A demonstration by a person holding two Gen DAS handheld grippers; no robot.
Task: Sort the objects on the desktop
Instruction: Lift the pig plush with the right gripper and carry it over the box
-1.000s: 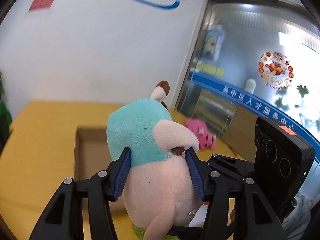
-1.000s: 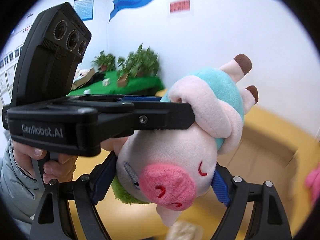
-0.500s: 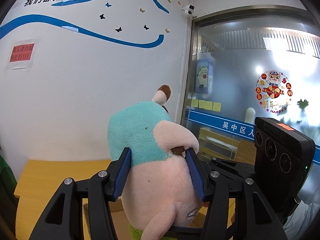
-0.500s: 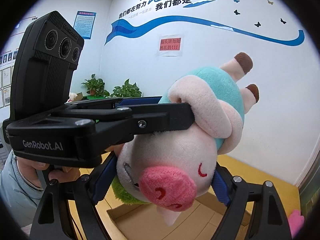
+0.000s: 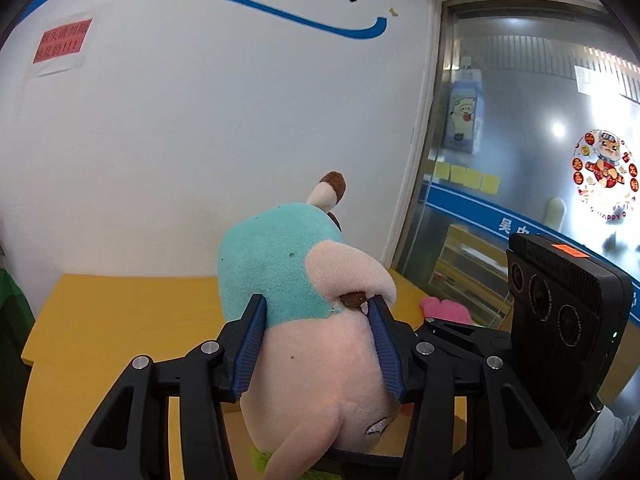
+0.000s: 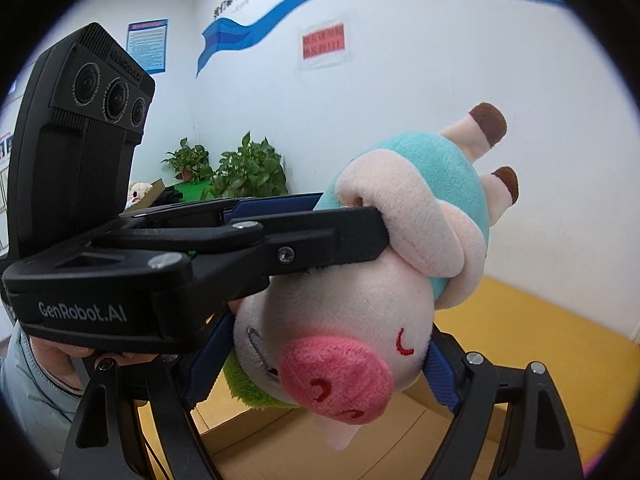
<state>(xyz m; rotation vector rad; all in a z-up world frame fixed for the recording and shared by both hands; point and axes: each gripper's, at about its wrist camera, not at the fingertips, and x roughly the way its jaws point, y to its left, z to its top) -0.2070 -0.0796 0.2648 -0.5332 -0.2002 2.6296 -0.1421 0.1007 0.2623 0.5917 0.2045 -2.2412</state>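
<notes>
Up front in the left wrist view, the left hand-held gripper (image 5: 318,320) has its blue pads (image 5: 251,346) squeezed into the sides of a plush pig (image 5: 304,312), right where the teal shirt meets the pale pink body. Its jaws have just been closing a bit tighter on the toy, so they're only partway apart with the pig wedged between them. The pig is up in the air above the yellow tabletop (image 5: 120,312), brown-tipped foot pointing up. A pink soft toy (image 5: 444,308) lies on the tabletop further back, by the glass door (image 5: 520,160). On the wall there's a red notice (image 5: 60,42) with Chinese writing I can't make out, and the round sticker (image 5: 604,176) on the glass says "HAPPY" along the bottom.

Over in the right wrist view, the right hand-held gripper (image 6: 320,368) is spread wide and clamped on the pig's head (image 6: 340,340), pads on either cheek, pink snout facing the camera, pig upside down. The left one comes in from the side and reads "GenRobot.AI" on its body; a hand (image 6: 84,350) in a light blue sleeve holds it. Below is a cardboard box (image 6: 320,444). Potted plants (image 6: 240,168) sit in the corner.
</notes>
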